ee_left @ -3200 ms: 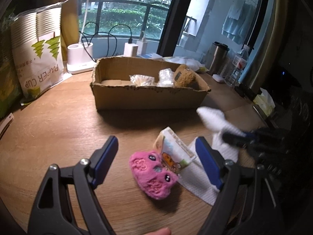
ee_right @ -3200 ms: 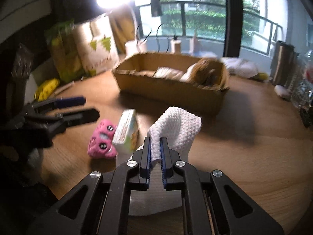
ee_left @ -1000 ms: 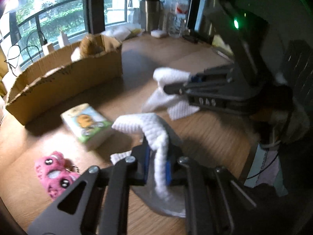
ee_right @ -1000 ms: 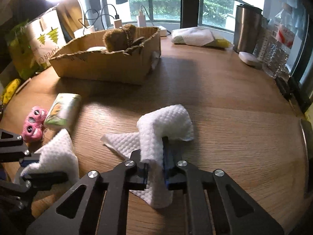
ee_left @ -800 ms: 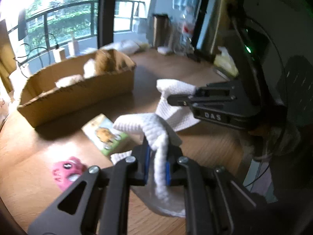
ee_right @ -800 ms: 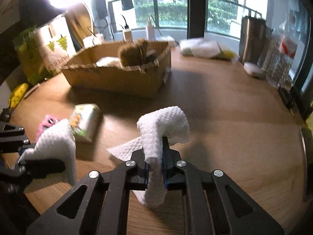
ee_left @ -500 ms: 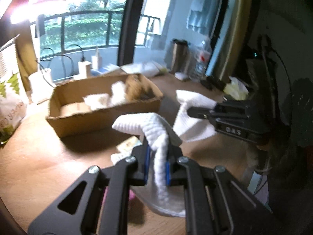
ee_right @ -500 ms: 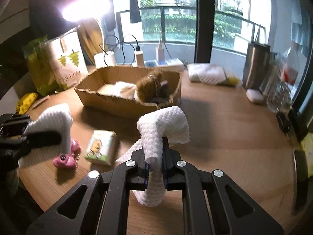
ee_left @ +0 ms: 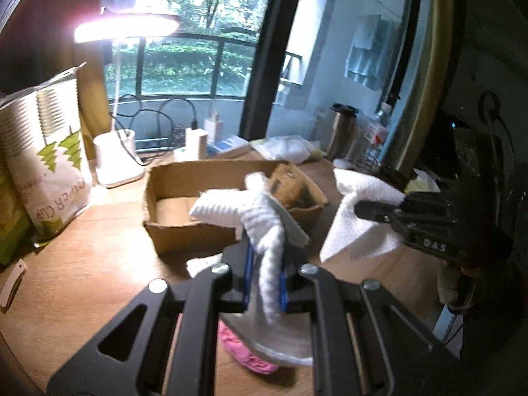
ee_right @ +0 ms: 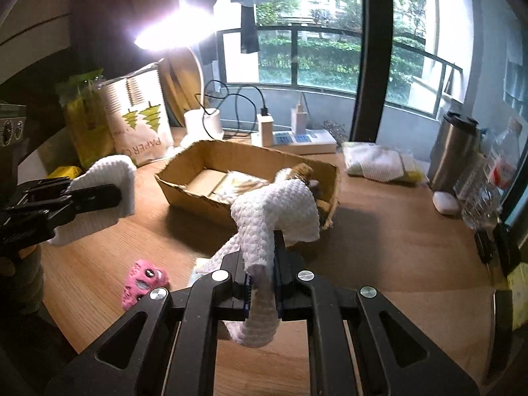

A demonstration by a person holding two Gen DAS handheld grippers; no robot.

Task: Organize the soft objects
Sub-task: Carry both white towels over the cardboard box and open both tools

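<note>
A white waffle-weave cloth (ee_left: 264,224) is held up in the air by both grippers, one end in each. My left gripper (ee_left: 264,283) is shut on one end. My right gripper (ee_right: 262,283) is shut on the other end (ee_right: 274,217); it also shows at the right of the left wrist view (ee_left: 359,211). A pink plush toy (ee_right: 142,280) lies on the wooden table (ee_right: 379,250) below. The open cardboard box (ee_right: 201,178) behind holds a brown plush (ee_left: 283,188) and plastic-wrapped items (ee_right: 237,184).
A paper-cup bag (ee_right: 142,125), a lit desk lamp (ee_right: 171,33), chargers and a power strip (ee_right: 297,138) stand behind the box. A steel tumbler (ee_right: 455,151), a bottle (ee_right: 485,184) and a folded cloth pile (ee_right: 376,161) are at the right.
Both grippers have lifted the cloth high off the table and turned toward the box. The pink toy and the tissue pack now lie below the cloth.
</note>
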